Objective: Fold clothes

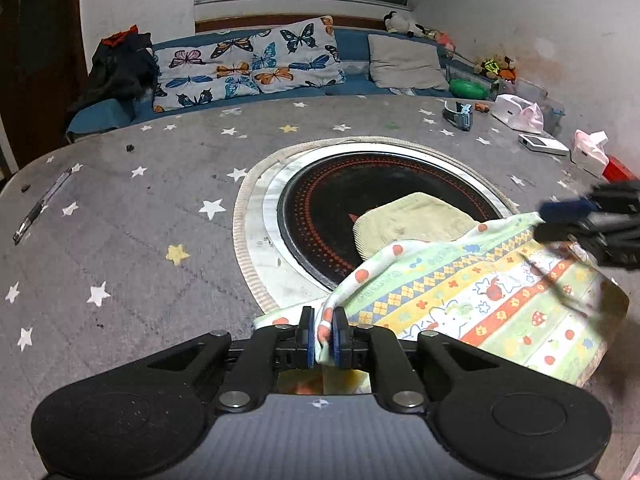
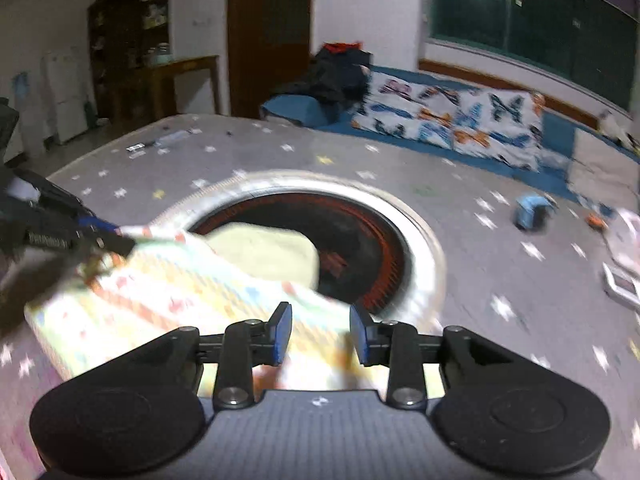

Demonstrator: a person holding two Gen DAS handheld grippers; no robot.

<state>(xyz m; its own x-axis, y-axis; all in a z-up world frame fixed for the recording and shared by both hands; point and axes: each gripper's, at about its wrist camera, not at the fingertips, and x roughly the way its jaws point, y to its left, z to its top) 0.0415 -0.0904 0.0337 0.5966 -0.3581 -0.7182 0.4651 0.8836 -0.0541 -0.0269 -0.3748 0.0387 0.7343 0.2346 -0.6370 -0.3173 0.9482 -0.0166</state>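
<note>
A patterned children's garment (image 1: 480, 296) with stripes, mushrooms and rabbits lies on the grey starred table cover (image 1: 140, 240), partly over the round black hotplate (image 1: 320, 208). My left gripper (image 1: 323, 336) is shut on a bunched edge of it, and that edge runs taut up toward my right gripper (image 1: 542, 222), which is blurred at the right. In the right wrist view my right gripper (image 2: 320, 332) stands with its blue pads (image 2: 282, 334) apart. The garment (image 2: 168, 292) lies under and between them, unpressed. My left gripper (image 2: 120, 240) pinches its far corner. A pale yellow cloth (image 1: 412, 216) rests on the hotplate.
A pen (image 1: 42, 204) lies at the table's left edge. A blue strap-like object (image 1: 460, 116), tissue boxes (image 1: 516, 114), a white flat box (image 1: 544, 145) and a red box (image 1: 618, 170) sit at the back right. Behind the table, butterfly cushions (image 1: 248, 66) line a blue bench.
</note>
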